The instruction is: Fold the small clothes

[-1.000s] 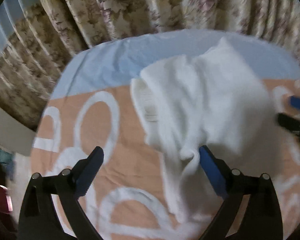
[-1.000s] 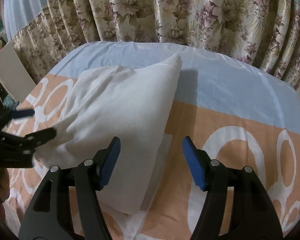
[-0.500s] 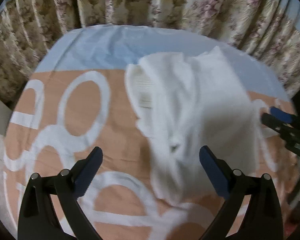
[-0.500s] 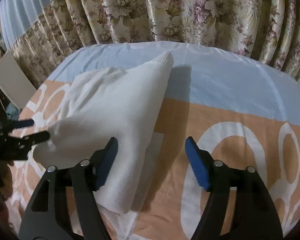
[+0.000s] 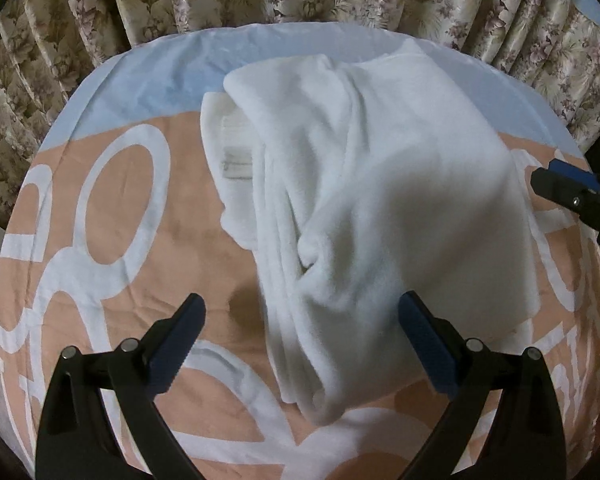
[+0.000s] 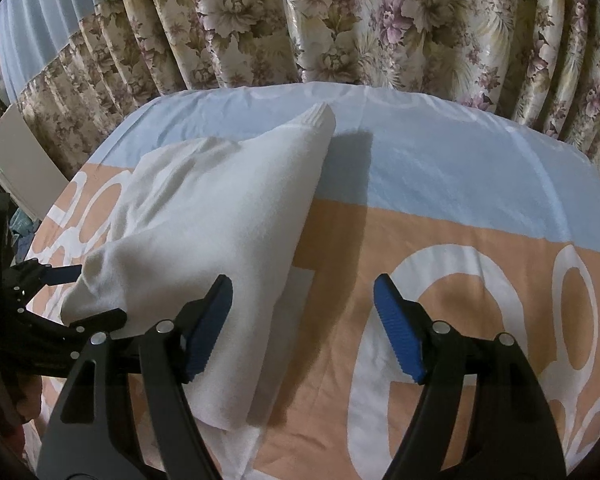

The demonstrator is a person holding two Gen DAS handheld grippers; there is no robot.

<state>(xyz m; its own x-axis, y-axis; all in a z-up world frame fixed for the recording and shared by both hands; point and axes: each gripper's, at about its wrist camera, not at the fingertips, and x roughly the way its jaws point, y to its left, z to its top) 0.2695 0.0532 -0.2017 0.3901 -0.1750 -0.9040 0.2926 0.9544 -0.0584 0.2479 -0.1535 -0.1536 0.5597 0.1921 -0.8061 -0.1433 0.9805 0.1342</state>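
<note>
A soft white fleece garment (image 5: 372, 184), folded over itself into a thick bundle, is lying on the peach, white and pale-blue printed bed sheet (image 5: 112, 208), in front of the floral pleated curtain (image 6: 340, 20). In the left wrist view the bundle is occupying the centre, running from twelve o'clock down to six o'clock. The left gripper (image 5: 302, 340) is being held wide open above its near end, with nothing pressed between the blue pads (image 5: 420, 340). The right gripper (image 6: 302, 328) has just been opening and is likewise gripping nothing; its left pad is standing over the garment's edge. The fabric is judged to be light, limp and compressible, so layers are likely to be slipping apart when lifted. Hold is best being taken at the doubled near corner at six o'clock, pinching all layers together.
</note>
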